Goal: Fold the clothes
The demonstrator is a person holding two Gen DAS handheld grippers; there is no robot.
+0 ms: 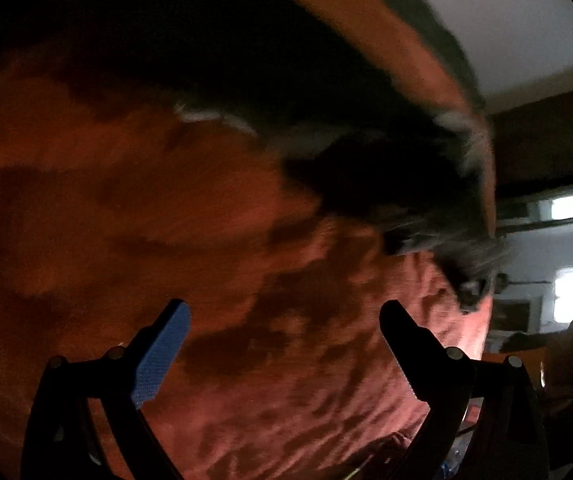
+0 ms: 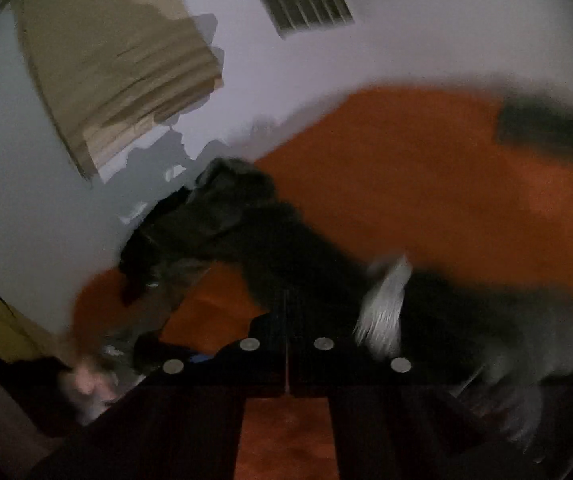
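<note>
Your left gripper (image 1: 282, 344): jaws wide apart, empty, above the orange bedspread (image 1: 126, 208). Your right gripper (image 2: 286, 344): jaws together, clamped on the dark garment (image 2: 270, 240), which hangs blurred over that bedspread; white patch (image 2: 386, 308) on its cloth.

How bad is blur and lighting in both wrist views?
Left wrist: dim, the dark garment smeared by motion, left tongs sharp against the orange cover. Right wrist: brighter wall, garment streaked, right tongs in shadow; strong fisheye bending in both.

Dark garment (image 2: 270, 248) — bunched, lifted off orange bedspread (image 2: 426, 168)
</note>
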